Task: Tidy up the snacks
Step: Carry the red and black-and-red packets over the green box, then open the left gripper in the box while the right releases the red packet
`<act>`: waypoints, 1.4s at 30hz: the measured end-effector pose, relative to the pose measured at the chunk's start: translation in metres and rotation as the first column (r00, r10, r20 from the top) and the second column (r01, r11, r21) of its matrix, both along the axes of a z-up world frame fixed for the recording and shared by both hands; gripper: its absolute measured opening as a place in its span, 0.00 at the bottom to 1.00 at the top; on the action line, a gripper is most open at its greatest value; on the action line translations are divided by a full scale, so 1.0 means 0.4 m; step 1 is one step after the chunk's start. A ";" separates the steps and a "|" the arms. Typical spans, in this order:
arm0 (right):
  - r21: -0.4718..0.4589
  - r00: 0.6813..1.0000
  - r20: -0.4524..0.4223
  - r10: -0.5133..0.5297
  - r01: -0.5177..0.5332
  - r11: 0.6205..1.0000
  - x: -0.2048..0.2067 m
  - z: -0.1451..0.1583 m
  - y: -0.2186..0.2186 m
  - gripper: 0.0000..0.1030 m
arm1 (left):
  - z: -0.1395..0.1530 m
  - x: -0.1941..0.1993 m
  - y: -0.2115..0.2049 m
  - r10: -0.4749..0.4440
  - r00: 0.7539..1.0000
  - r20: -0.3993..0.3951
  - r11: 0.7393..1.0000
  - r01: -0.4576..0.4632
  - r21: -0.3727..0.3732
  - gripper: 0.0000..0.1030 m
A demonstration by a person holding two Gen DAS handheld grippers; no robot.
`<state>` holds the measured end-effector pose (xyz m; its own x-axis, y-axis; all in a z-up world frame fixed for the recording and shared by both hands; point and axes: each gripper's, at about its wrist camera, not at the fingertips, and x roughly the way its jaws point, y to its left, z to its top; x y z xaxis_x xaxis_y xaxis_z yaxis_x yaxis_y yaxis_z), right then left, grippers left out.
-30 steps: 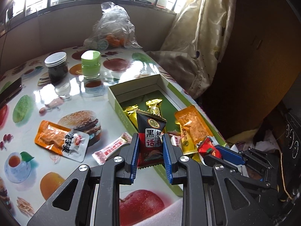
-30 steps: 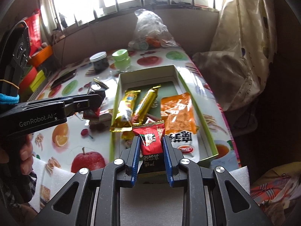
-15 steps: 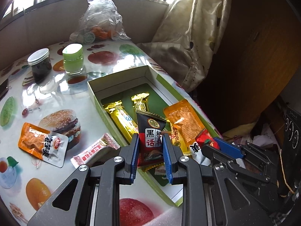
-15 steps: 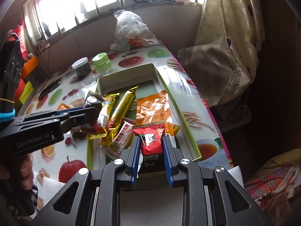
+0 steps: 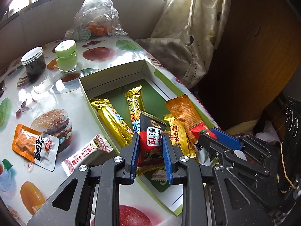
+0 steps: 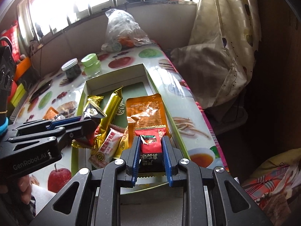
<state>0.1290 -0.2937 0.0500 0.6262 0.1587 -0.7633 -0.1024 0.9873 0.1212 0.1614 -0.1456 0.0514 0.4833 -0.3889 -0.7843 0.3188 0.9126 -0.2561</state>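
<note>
My left gripper (image 5: 150,138) is shut on a black-and-red snack packet (image 5: 150,131) and holds it over the near part of the open green cardboard box (image 5: 112,71). My right gripper (image 6: 151,141) is shut on a red-and-black snack packet (image 6: 151,148) over the box's near right corner. The box (image 6: 112,76) holds two gold bars (image 5: 112,118), an orange packet (image 6: 145,113), a narrow gold-orange packet (image 5: 177,133) and a pink-white packet (image 6: 108,146). The right gripper shows in the left wrist view (image 5: 207,141), the left gripper in the right wrist view (image 6: 88,122).
An orange packet (image 5: 34,146) and a pink-white packet (image 5: 87,153) lie on the fruit-print tablecloth left of the box. A dark jar (image 5: 33,63), a green jar (image 5: 66,55) and a plastic bag (image 5: 96,18) stand at the back. A curtain (image 5: 191,28) hangs to the right.
Both grippers have moved further over the box with their packets still held. The left gripper has come in from the table side toward the box's middle.
</note>
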 end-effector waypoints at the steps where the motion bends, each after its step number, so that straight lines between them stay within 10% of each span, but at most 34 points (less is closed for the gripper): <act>1: -0.002 1.000 0.002 -0.001 0.001 1.000 0.003 0.000 -0.001 0.21 | -0.002 0.001 -0.002 -0.001 1.000 -0.003 1.000 0.001 0.000 0.24; 42: -0.078 0.998 0.055 -0.012 0.016 0.997 -0.009 0.009 0.032 0.48 | 0.010 -0.014 0.017 0.019 1.000 0.003 1.000 -0.019 0.004 0.49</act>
